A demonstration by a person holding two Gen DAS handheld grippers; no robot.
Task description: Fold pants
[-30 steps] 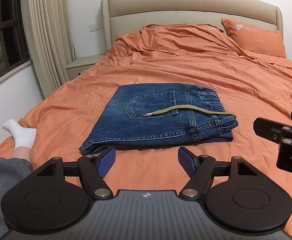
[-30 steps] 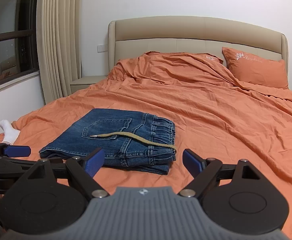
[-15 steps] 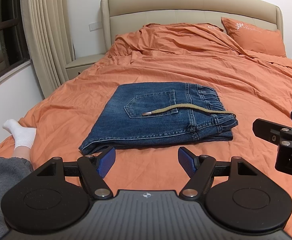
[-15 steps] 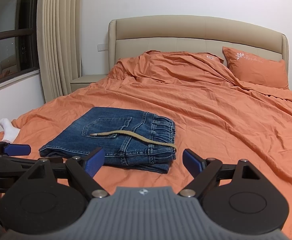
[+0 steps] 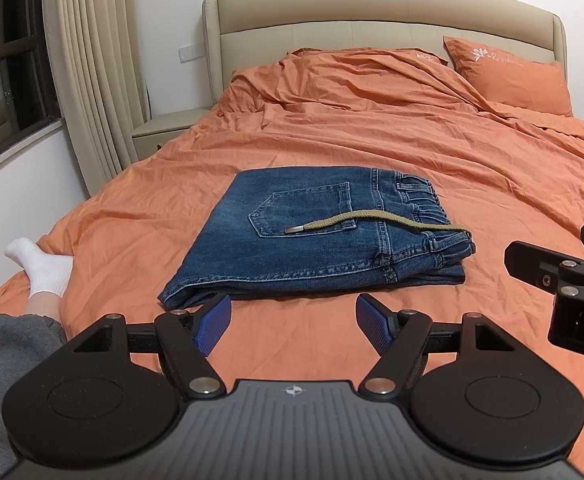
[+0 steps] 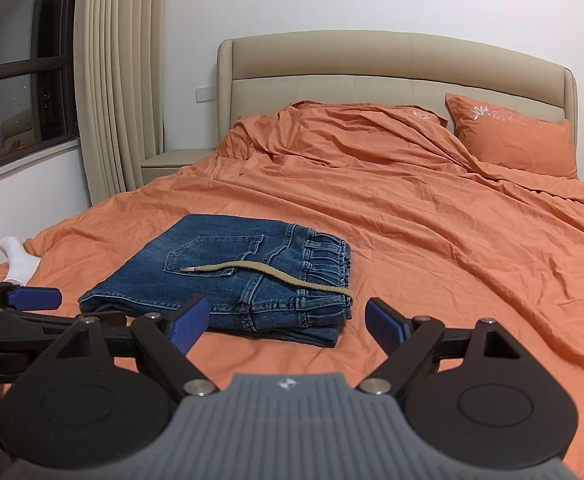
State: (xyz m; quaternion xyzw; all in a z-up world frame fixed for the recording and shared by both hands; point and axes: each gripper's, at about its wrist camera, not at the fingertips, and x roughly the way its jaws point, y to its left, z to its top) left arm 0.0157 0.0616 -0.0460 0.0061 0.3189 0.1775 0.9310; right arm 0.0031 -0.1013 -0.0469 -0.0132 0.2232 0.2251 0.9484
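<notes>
Blue denim pants (image 5: pixel 311 236) lie folded into a flat rectangle on the orange bed sheet (image 5: pixel 391 140), back pocket up, waistband to the right. A tan drawstring (image 5: pixel 371 222) lies across the top. They also show in the right wrist view (image 6: pixel 232 280). My left gripper (image 5: pixel 293 324) is open and empty, just short of the pants' near edge. My right gripper (image 6: pixel 284 324) is open and empty, near the pants' waistband corner. The right gripper's side shows at the left wrist view's right edge (image 5: pixel 559 276).
A person's white sock (image 5: pixel 42 266) and grey trouser leg (image 5: pixel 4 356) lie at the bed's left edge. An orange pillow (image 5: pixel 507 76) and rumpled duvet lie by the beige headboard (image 5: pixel 371 20). A nightstand (image 5: pixel 168 128), curtain (image 5: pixel 88 80) and window stand left.
Both grippers stay open and empty. Both views have tilted up very slightly, so the pants sit a little lower in frame; the pants have not moved.
</notes>
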